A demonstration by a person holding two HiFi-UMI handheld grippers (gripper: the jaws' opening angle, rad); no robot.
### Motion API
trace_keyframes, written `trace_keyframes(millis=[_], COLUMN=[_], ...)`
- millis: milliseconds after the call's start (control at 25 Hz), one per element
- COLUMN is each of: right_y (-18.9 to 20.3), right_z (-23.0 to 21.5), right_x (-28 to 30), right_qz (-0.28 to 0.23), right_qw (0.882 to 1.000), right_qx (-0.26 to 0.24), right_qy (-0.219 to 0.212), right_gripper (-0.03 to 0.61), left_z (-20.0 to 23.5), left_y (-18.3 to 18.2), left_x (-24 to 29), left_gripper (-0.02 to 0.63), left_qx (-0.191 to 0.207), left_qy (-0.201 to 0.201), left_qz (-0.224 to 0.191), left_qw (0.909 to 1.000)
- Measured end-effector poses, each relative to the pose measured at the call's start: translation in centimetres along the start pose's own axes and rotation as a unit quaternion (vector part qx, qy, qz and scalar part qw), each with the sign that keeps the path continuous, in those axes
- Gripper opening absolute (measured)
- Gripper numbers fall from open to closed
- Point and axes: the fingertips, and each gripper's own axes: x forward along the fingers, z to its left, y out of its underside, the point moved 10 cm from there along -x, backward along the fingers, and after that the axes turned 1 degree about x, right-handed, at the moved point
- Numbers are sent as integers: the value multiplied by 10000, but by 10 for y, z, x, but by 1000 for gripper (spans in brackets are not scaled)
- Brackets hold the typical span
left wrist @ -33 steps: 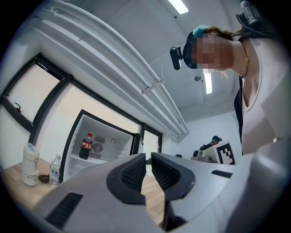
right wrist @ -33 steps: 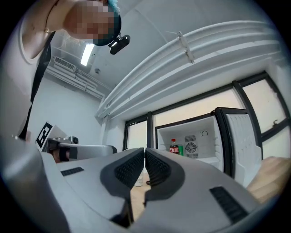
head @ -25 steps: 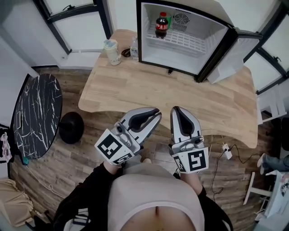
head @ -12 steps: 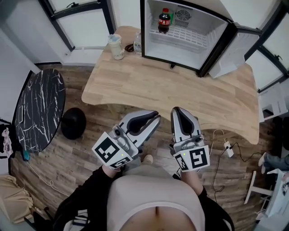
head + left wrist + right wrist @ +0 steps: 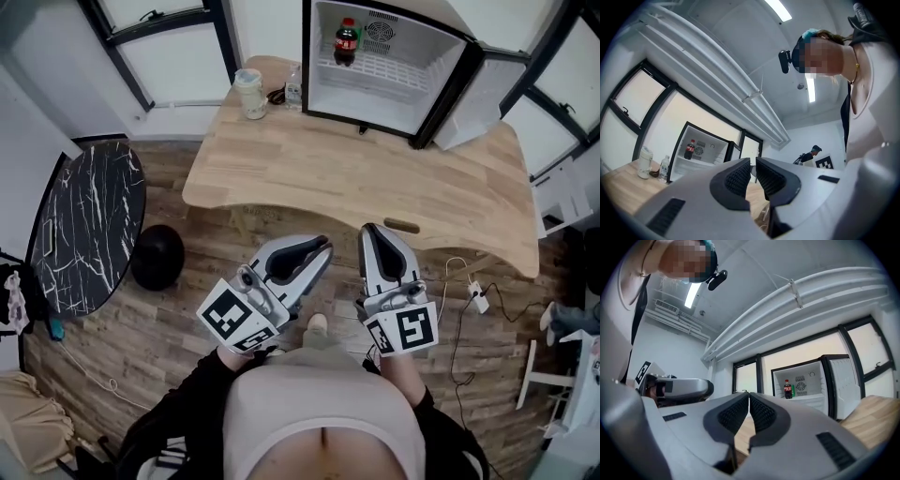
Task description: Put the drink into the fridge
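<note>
White fridge (image 5: 412, 75) holds 1 cola bottle (image 5: 347, 42); left tongs (image 5: 325, 246) and right tongs (image 5: 368, 229) closed, empty.

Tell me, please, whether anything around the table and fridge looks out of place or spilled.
Only the mini fridge stands out: its door hangs wide open, with the cola bottle already upright on the shelf inside. Nothing on the wooden table looks spilled or tipped.
</note>
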Motion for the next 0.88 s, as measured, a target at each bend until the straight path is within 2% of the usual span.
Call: trace_keyframes(millis=[240,360,640,880], right_y=[-11,-13,-13,-20], right_z=[78,107,162,183], right_x=[-37,-61,-109,-135], right_qz=[-33,-10,18,-77], right_qw=[9993,9994,9993,9994], right_qx=[-364,-345,-278,-282], right_qy=[-3,55,246,182], right_gripper=[31,32,31,31], left_z=[-26,-44,-84,-112], left_y=[-6,-7,-7,-10], left_x=[-66,-88,-135,-156], left_gripper=[40,40,40,40], left_qx=[-40,-32,-72,58], left_qy=[-20,73,295,281], left_qz=[96,135,205,209], left_qw=[9999,9999,9993,9994])
